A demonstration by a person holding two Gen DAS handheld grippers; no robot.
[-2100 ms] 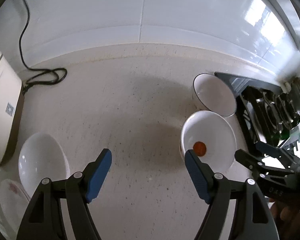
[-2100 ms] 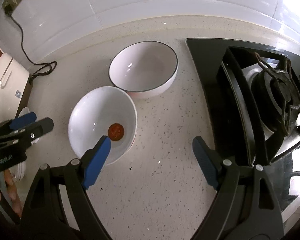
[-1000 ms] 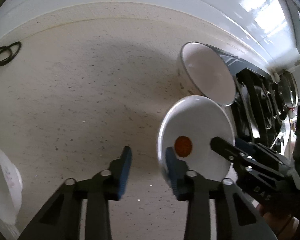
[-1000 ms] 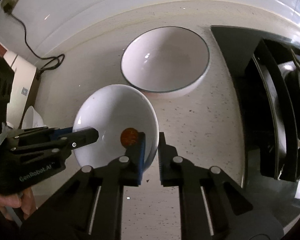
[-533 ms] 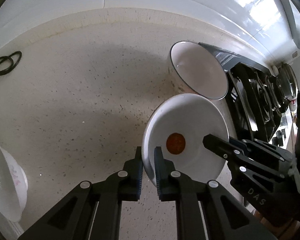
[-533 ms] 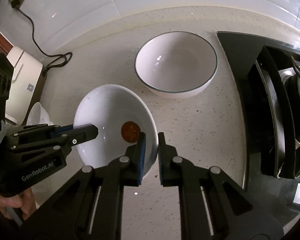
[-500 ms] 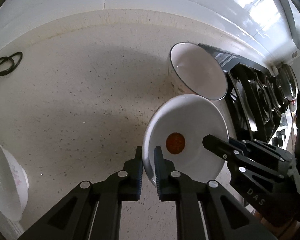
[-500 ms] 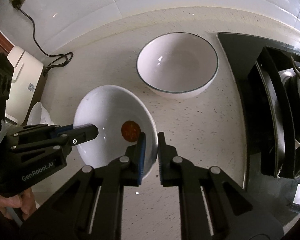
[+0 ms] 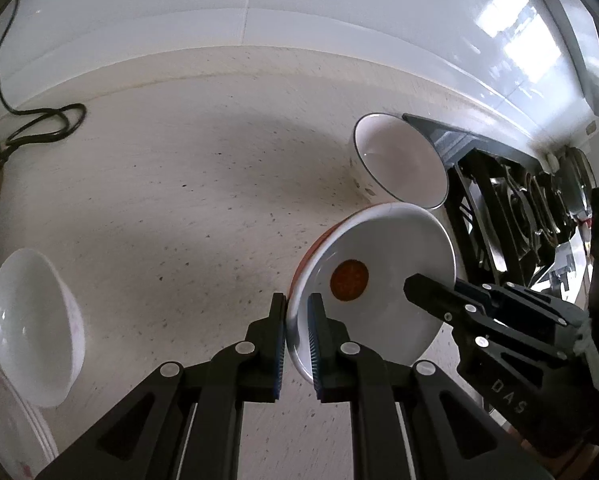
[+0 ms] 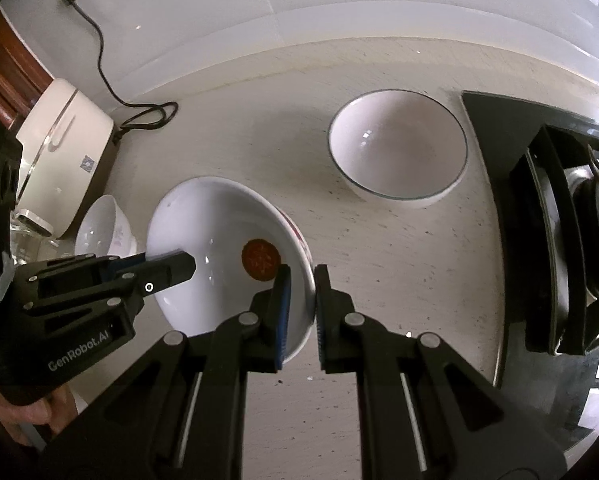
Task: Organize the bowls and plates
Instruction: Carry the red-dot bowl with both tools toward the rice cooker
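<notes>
A white bowl with a red mark in its bottom [image 9: 383,264] [image 10: 219,240] is held above the speckled counter by both grippers. My left gripper [image 9: 297,332] is shut on its near left rim; it shows from the side in the right wrist view [image 10: 171,268]. My right gripper [image 10: 299,312] is shut on the opposite rim; it shows in the left wrist view [image 9: 431,296]. A white bowl with a dark rim [image 9: 399,168] [image 10: 399,148] stands on the counter beside the stove. A small white bowl with pink marks [image 9: 35,332] [image 10: 105,232] sits at the left.
A black gas stove [image 10: 559,240] [image 9: 511,208] fills the right side. A cream appliance [image 10: 63,144] with a black cord [image 10: 147,116] [image 9: 39,124] stands at the left by the white wall. A plate edge [image 9: 7,420] shows at the lower left.
Both grippers closed on opposite rims of the red-marked bowl, then lifted it off the counter; it now hangs higher and tilted. The dark-rimmed bowl has not moved.
</notes>
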